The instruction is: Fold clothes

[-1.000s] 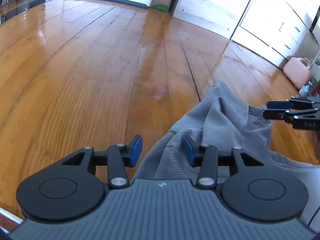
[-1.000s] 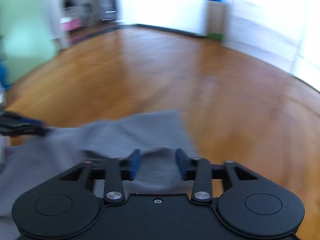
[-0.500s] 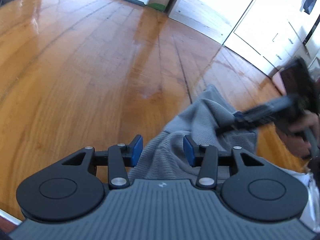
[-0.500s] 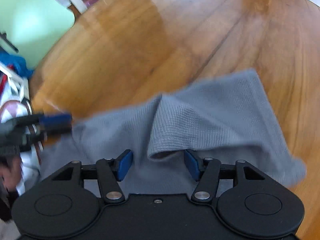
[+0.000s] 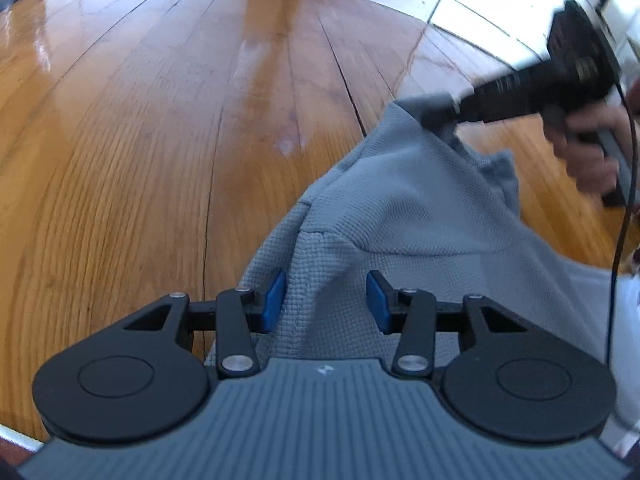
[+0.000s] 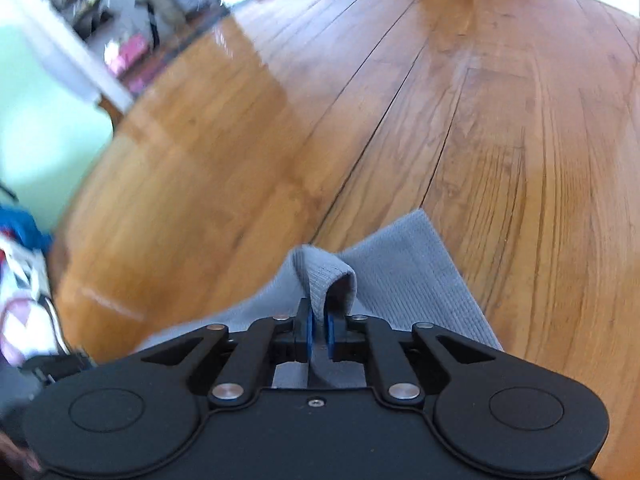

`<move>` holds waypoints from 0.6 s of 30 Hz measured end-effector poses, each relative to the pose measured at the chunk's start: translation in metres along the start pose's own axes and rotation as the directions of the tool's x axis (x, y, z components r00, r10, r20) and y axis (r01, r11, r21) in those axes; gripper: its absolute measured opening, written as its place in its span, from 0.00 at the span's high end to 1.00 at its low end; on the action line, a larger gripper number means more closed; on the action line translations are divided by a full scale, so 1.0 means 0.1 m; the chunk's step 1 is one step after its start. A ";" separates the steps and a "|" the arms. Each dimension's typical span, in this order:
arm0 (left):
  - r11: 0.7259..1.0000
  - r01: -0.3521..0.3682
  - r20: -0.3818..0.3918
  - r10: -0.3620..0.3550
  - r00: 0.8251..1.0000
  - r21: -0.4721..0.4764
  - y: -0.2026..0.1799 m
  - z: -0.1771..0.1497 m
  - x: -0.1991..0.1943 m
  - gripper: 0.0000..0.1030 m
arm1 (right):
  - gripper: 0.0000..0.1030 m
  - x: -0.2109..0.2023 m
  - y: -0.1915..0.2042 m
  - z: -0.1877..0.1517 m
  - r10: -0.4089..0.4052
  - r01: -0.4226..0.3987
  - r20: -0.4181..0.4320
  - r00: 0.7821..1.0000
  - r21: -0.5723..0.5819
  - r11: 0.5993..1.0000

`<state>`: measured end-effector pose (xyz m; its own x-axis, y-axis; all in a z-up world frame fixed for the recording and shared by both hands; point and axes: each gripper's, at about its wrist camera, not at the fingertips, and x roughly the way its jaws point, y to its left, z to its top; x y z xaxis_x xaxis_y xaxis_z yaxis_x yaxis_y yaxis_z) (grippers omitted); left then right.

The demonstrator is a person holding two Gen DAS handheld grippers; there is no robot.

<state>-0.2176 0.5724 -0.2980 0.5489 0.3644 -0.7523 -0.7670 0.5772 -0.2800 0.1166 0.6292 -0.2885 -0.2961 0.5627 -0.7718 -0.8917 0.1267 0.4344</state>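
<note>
A grey knit garment (image 5: 400, 208) lies rumpled on the wooden floor (image 5: 140, 140). My left gripper (image 5: 326, 306) is open, its blue pads either side of the cloth's near edge. In the left wrist view my right gripper (image 5: 452, 110) pinches the garment's far corner and lifts it. In the right wrist view my right gripper (image 6: 319, 330) is shut on a raised fold of the grey garment (image 6: 404, 272).
A pile of white, pink and blue clothes (image 6: 20, 276) lies at the left edge of the right wrist view. A pale green wall (image 6: 44, 132) and white cabinets (image 5: 500, 4) stand beyond the floor. A black cable (image 5: 624, 200) hangs at the right.
My right gripper has closed on a fold of the grey garment and pulled it up. The left gripper has stayed open and moved closer over the cloth's edge.
</note>
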 end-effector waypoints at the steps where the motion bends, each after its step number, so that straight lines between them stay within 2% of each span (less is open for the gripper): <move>1: 1.000 -0.007 0.001 0.007 1.000 0.015 -0.02 -0.01 0.00 0.58 | 0.74 0.01 -0.08 0.03 0.023 -0.023 0.003 1.000 0.038 0.999; 2: 1.000 -0.007 0.004 0.007 1.000 0.014 -0.02 -0.01 -0.01 0.59 | 0.65 0.03 -0.12 0.03 0.036 -0.037 0.011 0.999 0.069 0.997; 3: 1.000 -0.009 0.009 0.009 1.000 0.002 0.00 -0.01 -0.01 0.67 | 0.72 0.04 -0.16 0.03 0.048 -0.050 0.020 0.999 0.098 0.994; 4: 1.000 -0.014 0.014 0.014 1.000 -0.009 0.01 -0.01 -0.03 0.97 | 0.90 0.06 -0.17 0.03 0.048 -0.050 0.025 0.999 0.094 0.994; 5: 1.000 -0.018 0.021 0.018 1.000 -0.017 0.01 0.00 -0.05 0.96 | 0.97 0.04 -0.14 0.03 0.027 -0.029 0.038 0.999 0.061 0.998; 6: 1.000 -0.025 0.045 0.026 0.999 -0.017 0.01 0.03 -0.08 0.96 | 0.97 0.02 -0.11 0.03 0.006 -0.008 0.052 0.999 0.028 1.000; 8: 1.000 -0.026 0.091 0.026 0.996 -0.003 0.01 0.07 -0.16 0.96 | 0.97 -0.18 -0.12 0.08 -0.026 0.024 0.136 0.990 0.014 1.000; 11: 0.998 -0.020 0.111 0.026 0.994 -0.056 0.08 0.11 -0.14 0.95 | 0.97 -0.38 -0.18 0.20 -0.092 0.097 0.218 0.972 -0.013 0.995; 13: 0.995 -0.077 0.065 0.080 0.995 -0.061 0.06 0.11 -0.01 0.95 | 0.97 -0.32 -0.16 0.23 -0.125 0.140 0.187 0.974 -0.066 0.988; 14: 0.993 -0.107 0.040 0.108 0.993 -0.047 0.02 0.10 0.05 0.94 | 0.96 -0.24 -0.16 0.26 -0.173 0.187 0.145 0.974 -0.087 0.978; 16: 0.992 -0.121 0.034 0.122 0.992 -0.034 -0.03 0.09 0.07 0.94 | 0.86 -0.19 -0.19 0.27 -0.274 0.286 0.099 0.957 -0.127 0.950; 18: 0.992 -0.124 0.026 0.124 0.992 -0.027 -0.06 0.09 0.07 0.94 | 0.70 -0.38 -0.23 0.06 -0.277 0.288 0.133 0.952 -0.075 0.955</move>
<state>-0.2064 0.5780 -0.2966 0.4576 0.4522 -0.7656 -0.8379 0.5075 -0.2011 0.1504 0.6100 -0.2661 0.0104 0.6091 -0.7930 -0.9624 0.2214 0.1574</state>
